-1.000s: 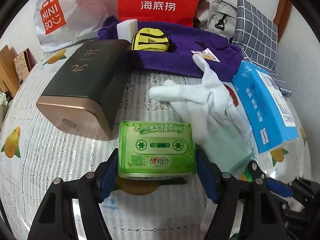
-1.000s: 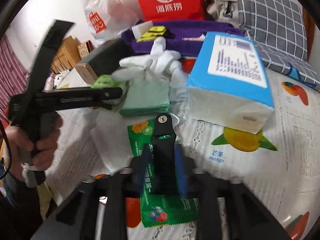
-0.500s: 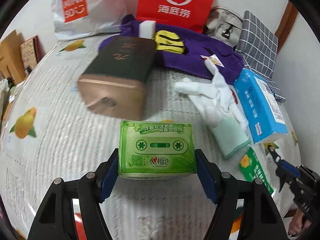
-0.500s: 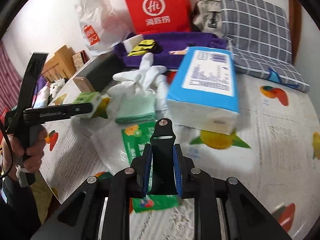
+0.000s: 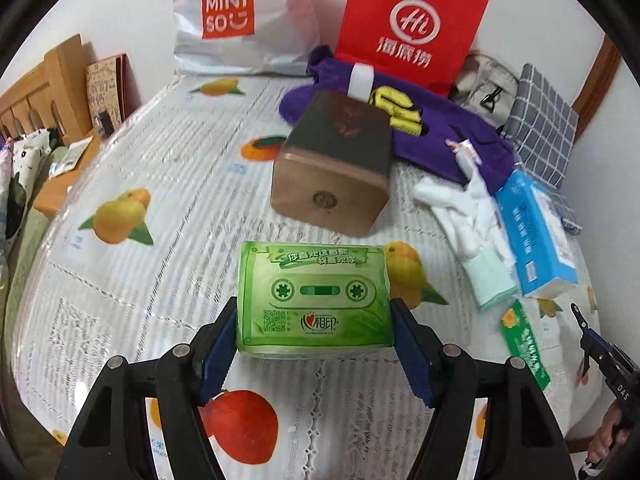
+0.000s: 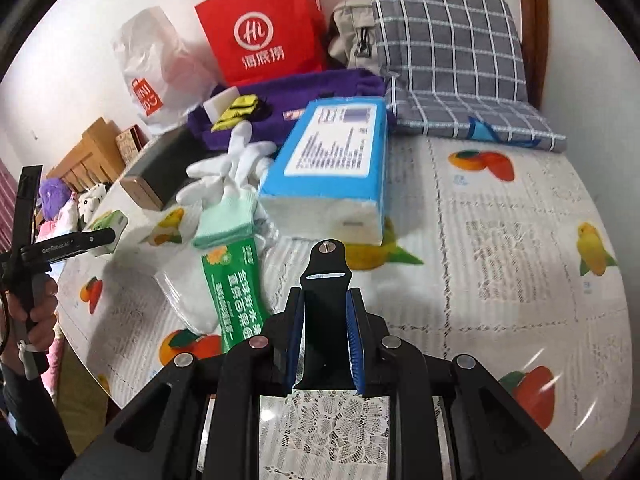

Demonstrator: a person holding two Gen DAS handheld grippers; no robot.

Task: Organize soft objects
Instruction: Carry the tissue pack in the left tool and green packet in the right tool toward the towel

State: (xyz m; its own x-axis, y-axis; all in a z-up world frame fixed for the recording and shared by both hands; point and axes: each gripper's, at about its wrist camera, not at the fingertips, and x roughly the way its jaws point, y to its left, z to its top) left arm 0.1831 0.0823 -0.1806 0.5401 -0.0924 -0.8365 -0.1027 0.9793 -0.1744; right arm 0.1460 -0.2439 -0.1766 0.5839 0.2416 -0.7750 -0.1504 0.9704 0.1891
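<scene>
Fruit-printed bedding [image 5: 168, 168] with lace panels covers the work surface; a red Haidilao paper bag [image 5: 408, 28] and a Miniso plastic bag [image 5: 232, 20] stand against the wall. I note my left gripper [image 5: 314, 334] clenched on a green tissue pack [image 5: 314, 300] with a cassette print; the blue pads press its two short sides, and the pack sits raised above the cover, its face toward the lens. My right gripper [image 6: 325, 324] is clamped on a black strap [image 6: 326, 280], whose rounded end with a metal stud projects beyond the fingertips. Beyond the left fingers I log a brown box [image 5: 332, 172], a purple cloth [image 5: 452, 136] carrying a yellow pouch [image 5: 396, 114], white gloves [image 5: 468, 208], a blue tissue pack [image 5: 536, 232] and a green wet-wipe packet [image 6: 236, 292]. A grey checked pillow [image 6: 448, 52] lies at the head.
</scene>
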